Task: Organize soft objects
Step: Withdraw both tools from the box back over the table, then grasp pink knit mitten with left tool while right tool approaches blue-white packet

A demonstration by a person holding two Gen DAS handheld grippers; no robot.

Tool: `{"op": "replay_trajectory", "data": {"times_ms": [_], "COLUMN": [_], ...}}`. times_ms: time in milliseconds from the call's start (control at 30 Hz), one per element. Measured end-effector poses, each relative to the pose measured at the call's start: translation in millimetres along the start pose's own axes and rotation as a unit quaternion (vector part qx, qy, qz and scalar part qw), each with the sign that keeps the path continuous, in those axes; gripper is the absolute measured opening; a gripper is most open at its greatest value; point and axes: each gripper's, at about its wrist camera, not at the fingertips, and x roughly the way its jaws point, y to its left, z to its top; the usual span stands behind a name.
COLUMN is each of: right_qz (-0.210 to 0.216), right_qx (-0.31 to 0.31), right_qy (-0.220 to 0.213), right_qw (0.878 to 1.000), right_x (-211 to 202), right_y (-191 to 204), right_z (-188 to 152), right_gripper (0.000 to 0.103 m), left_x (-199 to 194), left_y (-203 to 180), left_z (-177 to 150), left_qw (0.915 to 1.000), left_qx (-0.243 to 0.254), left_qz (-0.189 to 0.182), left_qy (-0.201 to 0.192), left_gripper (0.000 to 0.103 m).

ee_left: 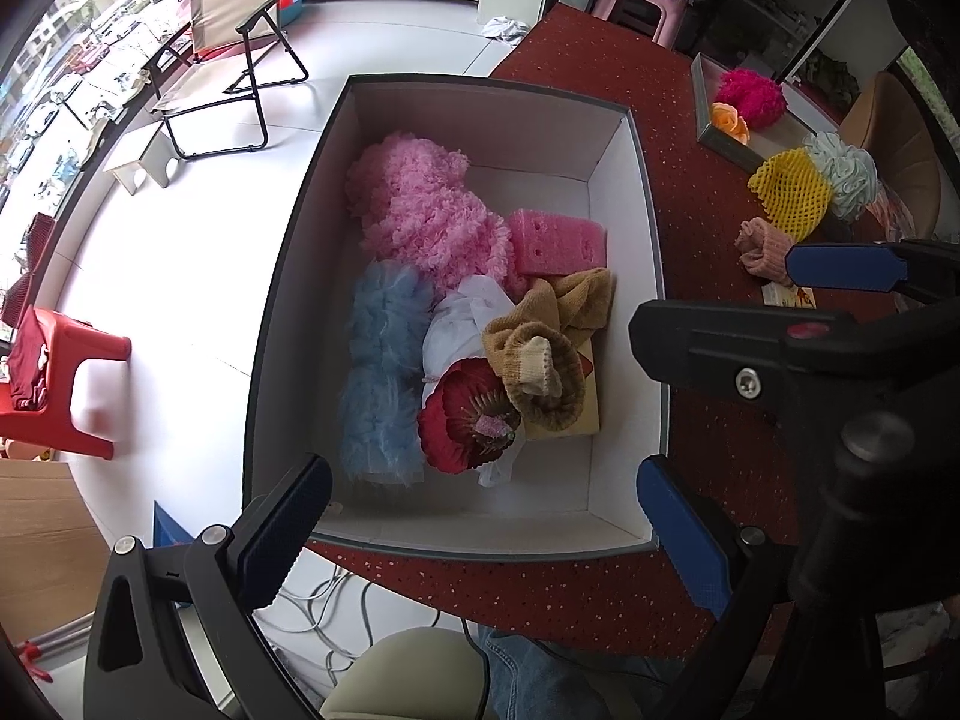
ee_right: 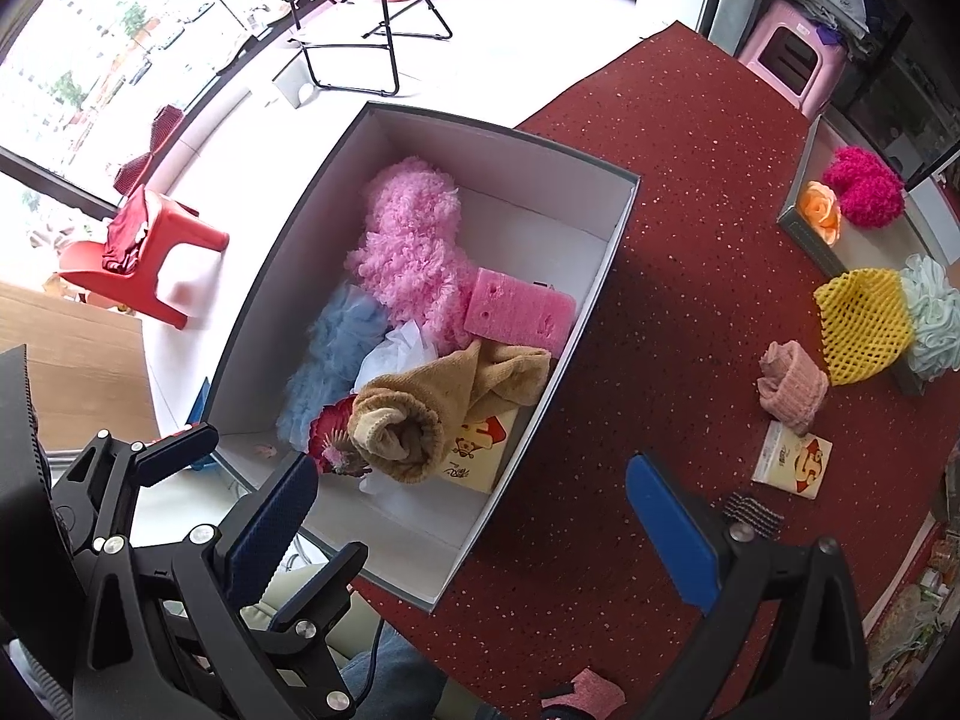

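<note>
A white-lined box point(ee_left: 624, 180) on the red table holds a pink fluffy piece point(ee_left: 420, 210), a pink sponge point(ee_left: 555, 240), a blue fluffy piece point(ee_left: 384, 372), a white cloth point(ee_left: 462, 318), a tan knit sock point(ee_left: 546, 360) and a red flower point(ee_left: 462, 426). My left gripper point(ee_left: 480, 534) hangs open and empty over the box's near edge. My right gripper point(ee_right: 474, 534) is open and empty over the box's near right corner. To the right on the table lie a pink rolled sock point(ee_right: 792, 384), a yellow foam net point(ee_right: 864, 324) and a mint loofah point(ee_right: 933, 318).
A grey tray point(ee_right: 804, 228) at the back right holds a magenta pompom point(ee_right: 864, 186) and an orange rose point(ee_right: 822, 210). A tissue packet point(ee_right: 792, 459) lies near the pink sock. Beyond the table's left edge stand a red stool point(ee_left: 72, 372) and a folding chair point(ee_left: 240, 48).
</note>
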Motion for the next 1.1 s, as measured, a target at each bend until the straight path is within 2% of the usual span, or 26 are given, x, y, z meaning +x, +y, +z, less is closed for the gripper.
{"op": "replay_trajectory", "data": {"times_ms": [500, 1100], "right_qz": [0.015, 0.017], "right_qx": [0.034, 0.137], "right_qy": [-0.008, -0.026], "right_qw": [0.999, 0.99], "right_x": [-7, -21], "right_y": [-27, -111], "right_z": [-18, -65], "right_gripper": [0.103, 0.103], "left_x": [-4, -1], "left_y": [-30, -112], "left_z": [-1, 5], "left_qw": [0.9996, 0.9921], "left_qx": [0.028, 0.124], "left_qz": [0.006, -0.002], "left_qy": [0.007, 0.02], "left_gripper": [0.102, 0.102]}}
